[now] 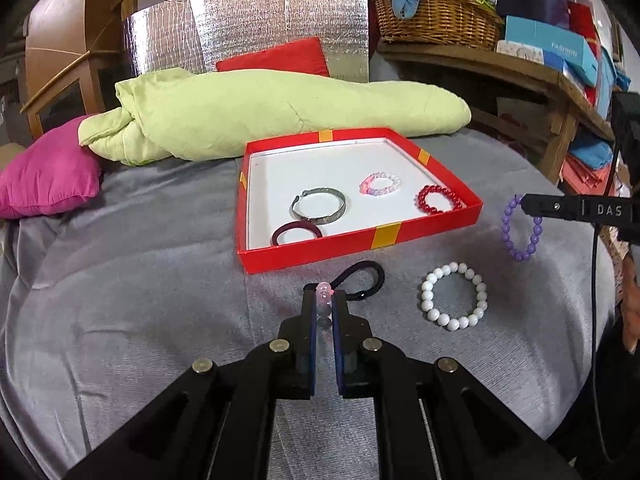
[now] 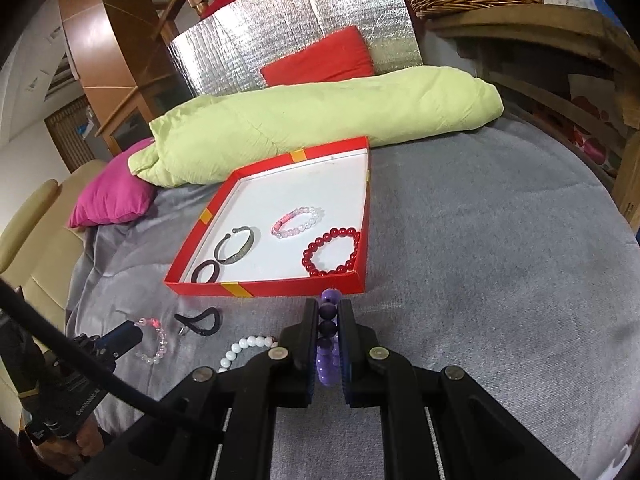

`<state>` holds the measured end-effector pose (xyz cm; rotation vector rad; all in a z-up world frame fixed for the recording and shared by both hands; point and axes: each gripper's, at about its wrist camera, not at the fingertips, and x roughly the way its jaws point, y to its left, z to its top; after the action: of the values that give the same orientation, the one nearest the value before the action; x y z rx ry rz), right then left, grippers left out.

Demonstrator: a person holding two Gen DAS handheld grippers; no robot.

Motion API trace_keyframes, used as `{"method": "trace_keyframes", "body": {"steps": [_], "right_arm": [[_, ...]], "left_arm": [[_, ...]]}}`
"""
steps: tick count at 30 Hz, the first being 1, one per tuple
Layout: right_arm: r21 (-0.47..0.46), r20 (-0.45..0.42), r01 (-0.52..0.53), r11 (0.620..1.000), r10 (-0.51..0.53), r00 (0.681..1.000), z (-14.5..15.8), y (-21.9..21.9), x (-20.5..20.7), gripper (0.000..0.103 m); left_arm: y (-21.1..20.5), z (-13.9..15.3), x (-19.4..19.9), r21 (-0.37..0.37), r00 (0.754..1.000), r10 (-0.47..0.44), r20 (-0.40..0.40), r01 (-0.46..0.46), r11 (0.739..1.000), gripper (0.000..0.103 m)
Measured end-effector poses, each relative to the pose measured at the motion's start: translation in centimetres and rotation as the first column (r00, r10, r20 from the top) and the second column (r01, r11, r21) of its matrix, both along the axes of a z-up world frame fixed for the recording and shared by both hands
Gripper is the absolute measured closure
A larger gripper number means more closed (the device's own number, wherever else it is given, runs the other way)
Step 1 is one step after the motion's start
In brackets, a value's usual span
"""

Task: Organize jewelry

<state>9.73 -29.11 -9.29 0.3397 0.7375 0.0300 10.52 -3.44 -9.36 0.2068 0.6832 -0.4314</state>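
Only "FASHION" on blue box [image 1: 560,50]

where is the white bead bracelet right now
The white bead bracelet lies flat on the grey blanket, outside the red box near its front right corner, just right of the black hair tie.

We see two black grippers — the left gripper [image 1: 324,300] and right gripper [image 2: 330,312] — with blue pads [image 2: 347,364], silver screws [image 1: 279,345], white "DAS" lettering [image 1: 609,210] and a black cable [image 2: 80,360].

Ahead of my tongs I see a grey bedspread [image 1: 140,280], green quilt [image 1: 260,112], silver foil panel [image 1: 248,28], and wooden shelves [image 1: 532,76] rightward.
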Motion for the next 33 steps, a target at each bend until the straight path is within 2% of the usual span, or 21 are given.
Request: {"method": "trace_keyframes", "body": {"steps": [7,16,20,23,27,30,32,33], "right_arm": [[-0.008,-0.011,-0.018,1.0,0.018,1.0,-0.2,0.5,0.1,0.093],[-0.004,-0.055,-0.036,0.999,0.036,0.998,-1.1,1.1,0.6,0.093],[0.015,-0.108,-0.027,1.0,0.028,0.994,-2.1,0.8,1.1,0.093],[0.037,-0.162,-0.007,0.999,0.013,0.987,-3.1,0.2,1.5,0.093],[0.08,-0.219,0.037,0.996,-0.019,0.976,-4.3,-1.1,1.8,0.092],[0.078,-0.239,0.061,0.995,-0.041,0.97,-4.5,-1.6,1.8,0.092],[0.062,-0.236,0.061,0.996,-0.045,0.971,-4.4,-1.5,1.8,0.092],[0.052,-0.235,0.057,0.997,-0.043,0.971,-4.2,-1.4,1.8,0.087]], "left_arm": [[-0.2,-0.1,-0.1,0.03,1.0,0.005,0.01,-0.006,1.0,0.096],[-0.1,-0.8,0.5,0.07,0.999,0.045,-0.018,-0.044,0.997,0.095],[-0.1,-1.7,1.1,0.079,0.994,0.07,-0.079,-0.063,0.995,0.095],[0.4,-2.5,1.8,0.058,0.984,0.095,-0.148,-0.087,0.994,0.095],[1.7,-3.7,2.8,-0.024,0.957,0.113,-0.266,-0.124,0.992,0.095],[2.5,-4.2,3.2,-0.066,0.94,0.128,-0.317,-0.156,0.986,0.095],[2.8,-4.3,3.2,-0.096,0.935,0.12,-0.335,-0.161,0.982,0.091],[2.9,-4.2,3.1,-0.102,0.935,0.117,-0.336,-0.16,0.982,0.085]]}}
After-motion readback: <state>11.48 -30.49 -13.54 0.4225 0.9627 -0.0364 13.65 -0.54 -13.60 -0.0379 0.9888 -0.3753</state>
